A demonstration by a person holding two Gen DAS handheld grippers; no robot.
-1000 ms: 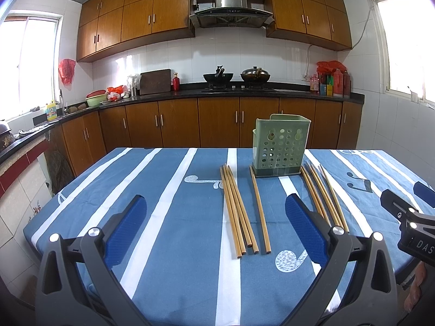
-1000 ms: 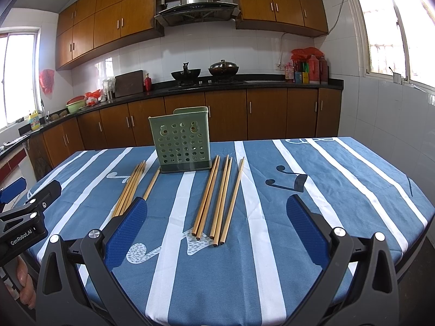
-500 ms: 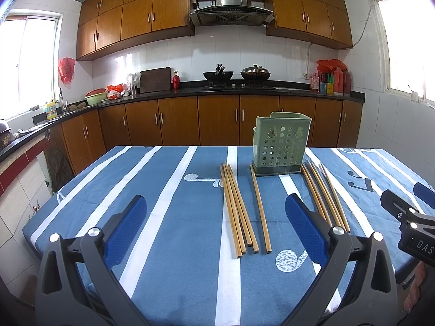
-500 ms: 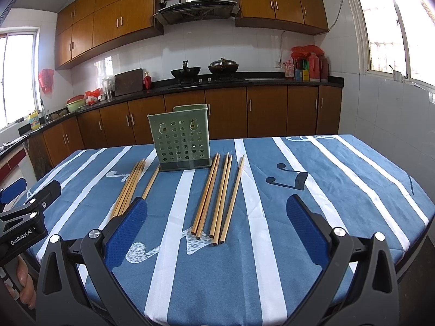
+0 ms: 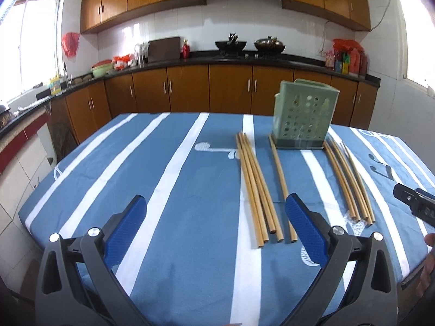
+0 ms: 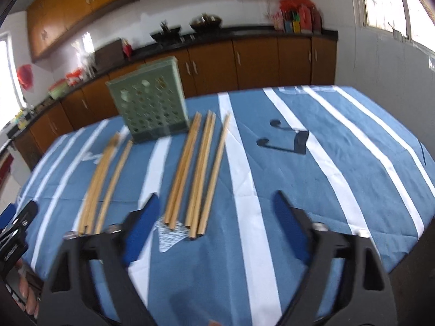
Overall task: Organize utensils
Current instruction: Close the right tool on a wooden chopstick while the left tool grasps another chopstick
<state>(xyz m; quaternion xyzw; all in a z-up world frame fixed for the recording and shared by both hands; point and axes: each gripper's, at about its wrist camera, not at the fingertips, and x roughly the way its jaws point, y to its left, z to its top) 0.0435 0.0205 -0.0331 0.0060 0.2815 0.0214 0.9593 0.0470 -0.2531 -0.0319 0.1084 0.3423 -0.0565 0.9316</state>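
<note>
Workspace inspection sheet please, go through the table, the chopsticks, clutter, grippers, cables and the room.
Surface: blue striped tablecloth, flat.
Job's things: green perforated holder upright; chopsticks left of it and chopsticks right of it lying loose.
Clutter: nothing seen on the table.
Grippers: left gripper open, empty; right gripper open, empty, jaws just been closing.
Cables: wall cable only.
Surroundings: wooden cabinets, black countertop.

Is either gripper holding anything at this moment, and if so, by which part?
Nothing is held. The left gripper and right gripper are both open, and every chopstick lies on the tablecloth.
</note>
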